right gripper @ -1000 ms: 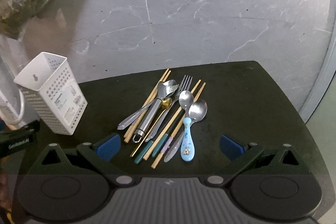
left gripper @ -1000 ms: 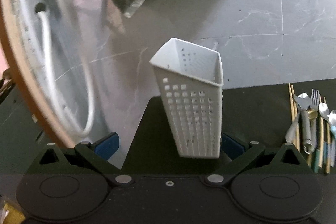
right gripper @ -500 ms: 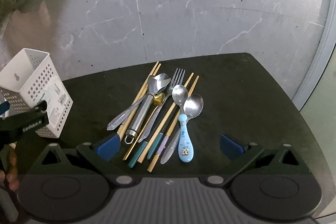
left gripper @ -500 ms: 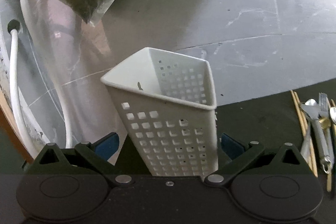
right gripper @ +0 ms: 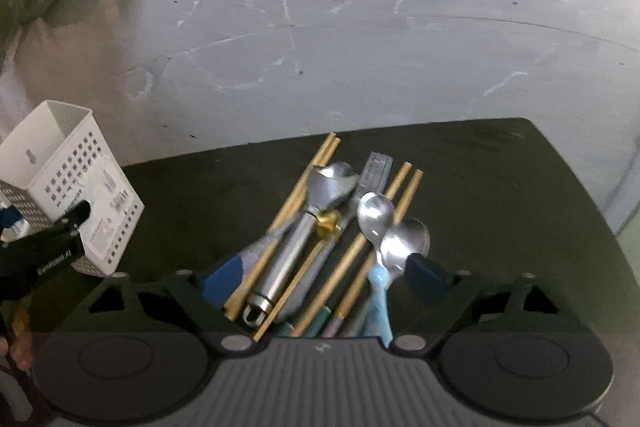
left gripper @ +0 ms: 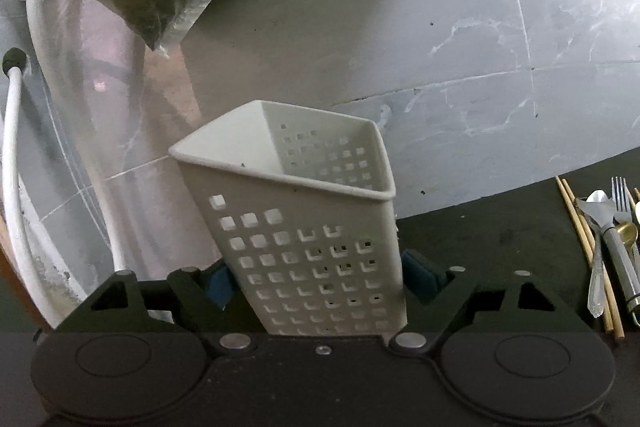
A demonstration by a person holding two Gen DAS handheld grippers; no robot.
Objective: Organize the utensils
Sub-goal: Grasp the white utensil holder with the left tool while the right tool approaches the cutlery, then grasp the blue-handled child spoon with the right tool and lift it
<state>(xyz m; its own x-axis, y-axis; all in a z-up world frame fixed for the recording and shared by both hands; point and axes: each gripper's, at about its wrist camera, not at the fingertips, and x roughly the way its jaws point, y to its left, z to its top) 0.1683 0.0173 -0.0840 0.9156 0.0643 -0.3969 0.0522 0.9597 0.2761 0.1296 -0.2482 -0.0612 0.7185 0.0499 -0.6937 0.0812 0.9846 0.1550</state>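
Between the left gripper's (left gripper: 316, 277) blue pads stands the white perforated holder (left gripper: 308, 227), clamped at both sides, tilted, nothing visible inside (bottom hidden), near the black mat's (left gripper: 500, 227) back-left edge. Only the right view shows the full utensil pile (right gripper: 340, 231) mid-mat; the right gripper (right gripper: 324, 277) hangs spread wide about the handles, holding nothing.

"GenRobot.AI" on left gripper (right gripper: 44, 259)

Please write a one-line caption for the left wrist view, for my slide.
Left tool closed on the white perforated utensil holder, with the cutlery pile lying at the right edge.
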